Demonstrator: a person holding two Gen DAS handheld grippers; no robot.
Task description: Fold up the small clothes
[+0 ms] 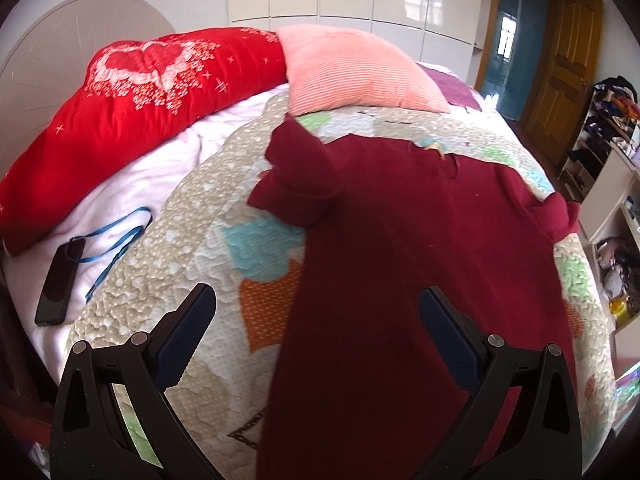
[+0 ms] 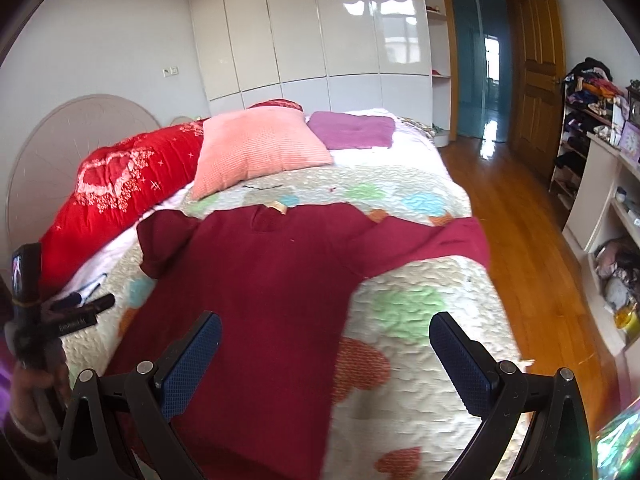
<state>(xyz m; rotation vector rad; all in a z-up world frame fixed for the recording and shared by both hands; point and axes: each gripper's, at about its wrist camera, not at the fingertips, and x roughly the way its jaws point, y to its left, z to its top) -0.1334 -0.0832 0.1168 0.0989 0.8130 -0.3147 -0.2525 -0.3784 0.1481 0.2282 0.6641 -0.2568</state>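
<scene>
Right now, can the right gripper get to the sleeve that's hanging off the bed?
Probably yes. The right gripper is open and empty, and the maroon shirt's sleeve lies spread toward the edge of the quilt ahead of it, with nothing lying between them.

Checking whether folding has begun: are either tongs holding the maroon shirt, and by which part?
Nothing is held. Left tongs and right tongs are both open above the maroon shirt, which lies on the quilt.
</scene>
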